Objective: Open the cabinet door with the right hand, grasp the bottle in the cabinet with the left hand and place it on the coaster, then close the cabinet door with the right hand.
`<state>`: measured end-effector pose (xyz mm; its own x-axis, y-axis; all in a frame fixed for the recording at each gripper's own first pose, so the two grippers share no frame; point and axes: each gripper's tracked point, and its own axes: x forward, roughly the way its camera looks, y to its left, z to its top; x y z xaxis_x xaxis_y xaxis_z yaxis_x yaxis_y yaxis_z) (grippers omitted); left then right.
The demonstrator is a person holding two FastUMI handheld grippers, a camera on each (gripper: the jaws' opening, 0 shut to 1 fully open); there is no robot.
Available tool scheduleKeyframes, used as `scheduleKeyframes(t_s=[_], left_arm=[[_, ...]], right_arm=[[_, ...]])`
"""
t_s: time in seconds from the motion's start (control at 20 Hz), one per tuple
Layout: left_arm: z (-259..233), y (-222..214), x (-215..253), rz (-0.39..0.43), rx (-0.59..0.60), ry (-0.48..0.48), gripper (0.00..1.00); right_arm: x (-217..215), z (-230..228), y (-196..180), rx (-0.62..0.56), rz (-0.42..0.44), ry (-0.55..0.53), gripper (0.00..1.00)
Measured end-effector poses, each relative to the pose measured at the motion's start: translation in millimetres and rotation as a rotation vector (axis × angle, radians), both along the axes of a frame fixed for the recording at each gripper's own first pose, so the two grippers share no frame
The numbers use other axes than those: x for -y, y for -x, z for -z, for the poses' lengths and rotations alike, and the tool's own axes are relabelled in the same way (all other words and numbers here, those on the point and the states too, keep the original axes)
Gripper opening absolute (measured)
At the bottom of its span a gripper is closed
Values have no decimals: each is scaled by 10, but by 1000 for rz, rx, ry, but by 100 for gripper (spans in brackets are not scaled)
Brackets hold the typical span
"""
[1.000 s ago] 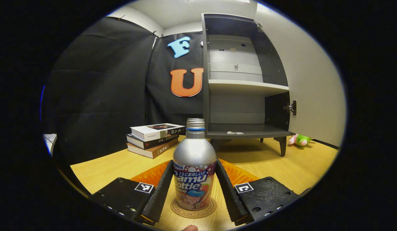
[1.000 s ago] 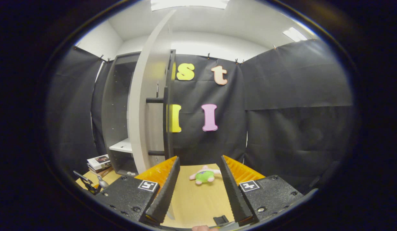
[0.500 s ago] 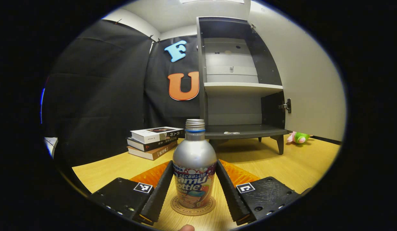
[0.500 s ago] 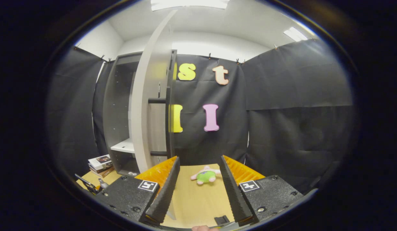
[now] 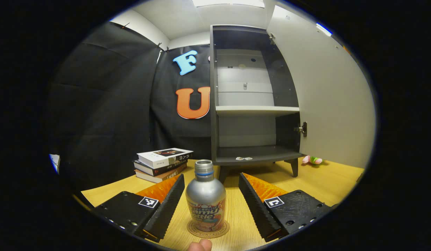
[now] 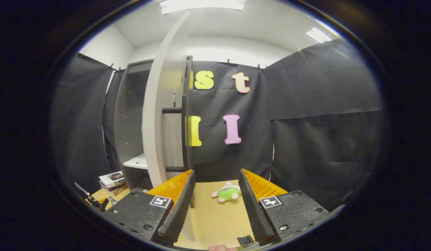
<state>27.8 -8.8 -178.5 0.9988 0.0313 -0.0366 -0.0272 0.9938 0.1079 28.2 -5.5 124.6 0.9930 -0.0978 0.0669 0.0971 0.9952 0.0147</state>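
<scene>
While the bottle (image 5: 205, 200) stands straight up on the round coaster (image 5: 208, 229), its long side runs up and down and its screw top points at the ceiling. Its body is silver with a blue ring under the top. A bright picture wraps the lower half, with big letters that look like "amu" over "ottle"; the rest of the words curve out of sight. The coaster has small writing round its edge, too small to read.

The left gripper (image 5: 211, 204) is wide open. Its two fingers sit on either side of the bottle with a gap on both sides, so they hold nothing. Each finger block has a small black and white square tag on it.

Behind the bottle sits the cabinet (image 5: 250, 104) on the wooden table (image 5: 316, 181). The cabinet door (image 5: 327, 101) is swung open to the right. A white shelf crosses the middle, and a few small bits lie on the bottom board. A stack of books (image 5: 161, 162) lies left of the cabinet; the writing on their spines is too small to read.

The right gripper (image 6: 215, 204) is open too, with nothing between its fingers. It faces the edge of the open door (image 6: 159, 115), with the dark bar handle (image 6: 184, 136) on it. A small green and pink soft toy (image 6: 226, 192) lies on the table past the fingers.
</scene>
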Motion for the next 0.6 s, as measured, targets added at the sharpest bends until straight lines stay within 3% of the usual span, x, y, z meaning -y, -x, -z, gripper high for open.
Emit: scheduleKeyframes(t_s=[0.35,0.6], left_arm=[[-1173,52,162,75,30,-14,94],[-1847,205,225,74,16,13,94]], right_arm=[[27,-74,-1,58,-24,-24,78],[167,-31,-100,68,-25,-51,79]])
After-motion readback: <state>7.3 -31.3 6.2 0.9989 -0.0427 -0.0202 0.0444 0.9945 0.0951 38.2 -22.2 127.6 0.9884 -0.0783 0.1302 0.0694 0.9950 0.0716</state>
